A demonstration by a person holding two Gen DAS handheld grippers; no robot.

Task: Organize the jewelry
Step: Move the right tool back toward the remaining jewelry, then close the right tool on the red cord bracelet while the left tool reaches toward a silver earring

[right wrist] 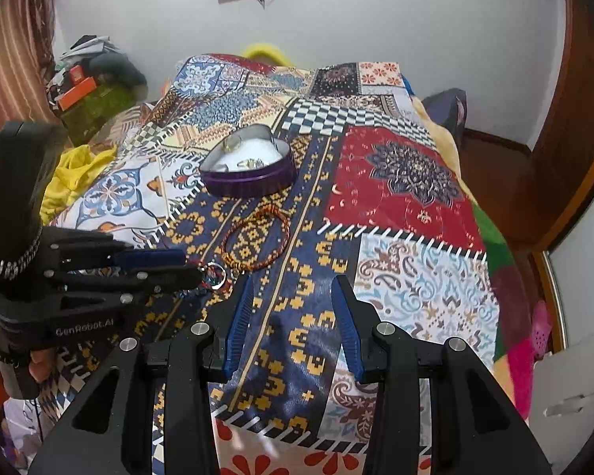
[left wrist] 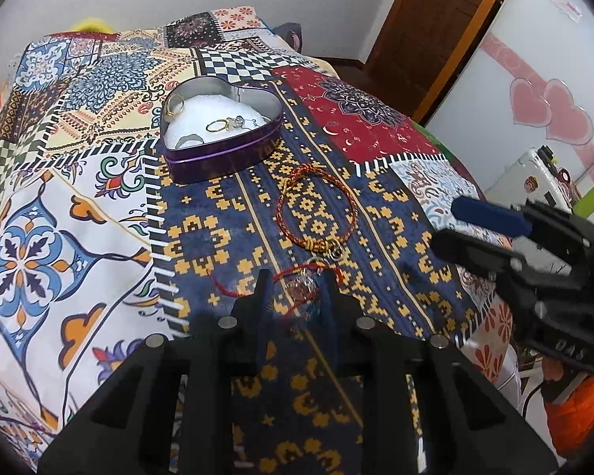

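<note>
On the left, your left gripper stands partly open around the red cord charm, not yet gripping; close on it, then carry it to the tin. Your right gripper is open and empty, beside the bracelet.

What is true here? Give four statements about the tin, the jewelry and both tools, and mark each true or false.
1. The heart-shaped tin stands open with gold rings inside. True.
2. The braided bracelet lies in the tin. False: it lies on the bedspread, in front of the tin.
3. The right tool holds a ring. False: its fingers stand apart with nothing between them.
4. The red-cord charm lies between the fingers of the left tool. True.
</note>
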